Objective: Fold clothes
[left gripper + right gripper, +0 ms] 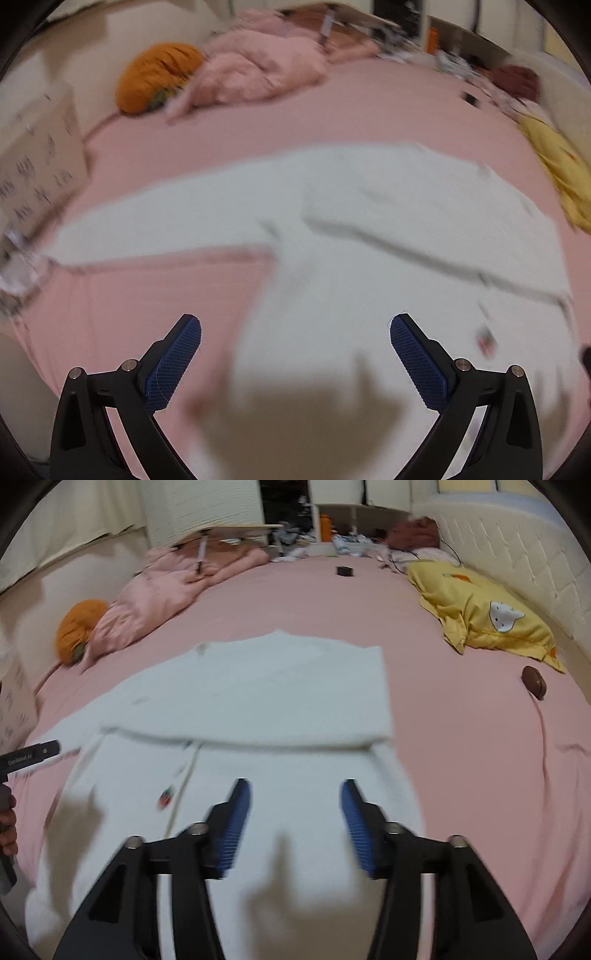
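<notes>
A white garment (pixel 258 701) lies spread on the pink bed (pixel 461 738), its far part folded over onto the near part, with a small red emblem (pixel 166 798) by the placket. In the blurred left wrist view the same white garment (pixel 369 229) stretches across the bed with one sleeve running left. My left gripper (pixel 295 325) hovers above it, open, nothing between its blue pads (pixel 177 362). My right gripper (pixel 295 790) hangs over the garment's near part, open and empty. The body of the left gripper (pixel 29 758) and a hand show at the left edge of the right wrist view.
A yellow pillow (pixel 484 616) lies at the right, a small brown object (pixel 534 681) near it. A crumpled pink blanket (pixel 159 590) and an orange pumpkin cushion (pixel 79 627) sit far left. A cardboard box (pixel 40 158) stands at the bed's left edge. Clutter lines the far side.
</notes>
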A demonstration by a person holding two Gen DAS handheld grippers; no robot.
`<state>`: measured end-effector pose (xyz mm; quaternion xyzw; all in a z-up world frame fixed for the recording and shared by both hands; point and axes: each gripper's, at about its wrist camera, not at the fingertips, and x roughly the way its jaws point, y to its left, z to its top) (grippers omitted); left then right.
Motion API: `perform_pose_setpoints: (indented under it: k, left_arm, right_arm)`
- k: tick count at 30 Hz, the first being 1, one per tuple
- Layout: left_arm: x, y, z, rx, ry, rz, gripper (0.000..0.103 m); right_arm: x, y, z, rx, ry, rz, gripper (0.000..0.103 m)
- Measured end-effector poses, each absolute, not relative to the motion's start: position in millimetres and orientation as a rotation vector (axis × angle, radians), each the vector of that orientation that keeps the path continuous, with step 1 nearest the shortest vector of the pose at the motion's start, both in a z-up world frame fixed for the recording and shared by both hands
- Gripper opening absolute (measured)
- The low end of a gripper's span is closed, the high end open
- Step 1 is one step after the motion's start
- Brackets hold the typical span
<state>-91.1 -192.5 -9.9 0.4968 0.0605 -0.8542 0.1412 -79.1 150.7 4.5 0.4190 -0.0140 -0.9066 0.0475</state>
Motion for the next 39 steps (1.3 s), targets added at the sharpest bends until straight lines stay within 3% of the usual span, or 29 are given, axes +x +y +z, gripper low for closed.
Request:
perform_pose_setpoints:
  k: [10, 14, 22, 23, 26, 28, 34, 39]
  left_arm:
    - [33, -111, -69, 1.527, 0.377, -2.462, 0.103]
    - [41, -95, -68, 1.585, 0.349, -2.504, 0.103]
    - [46, -86, -62, 1.571, 0.363, -2.522, 0.103]
    - [46, -87, -62, 1.572, 0.378, -2.519, 0.103]
    - [47, -91, -62, 1.568, 0.406, -2.506, 0.103]
    - [47, -94, -63, 1.569, 0.425, -2.502, 0.103]
    - [41, -98, -68, 1.579, 0.473, -2.488, 0.103]
    - [41, -96, -72, 1.597, 0.481, -2.486, 0.103]
  right_arm:
    - [-22, 123, -20, 1.249, 0.099, -2.789, 0.057]
    - [-19, 136, -21, 1.294, -0.002, -2.778, 0.057]
    - [-61, 135, -36, 1.206, 0.088, -2.835, 0.058]
    - [-69, 137, -39, 1.201, 0.095, -2.843, 0.060]
    - [-100, 141, -65, 1.262, 0.108, -2.840, 0.085]
    - [-113, 142, -89, 1.395, 0.156, -2.790, 0.087]
    - [-111, 144, -92, 1.366, 0.163, -2.826, 0.101]
    - [-111, 146, -93, 1.372, 0.141, -2.822, 0.102]
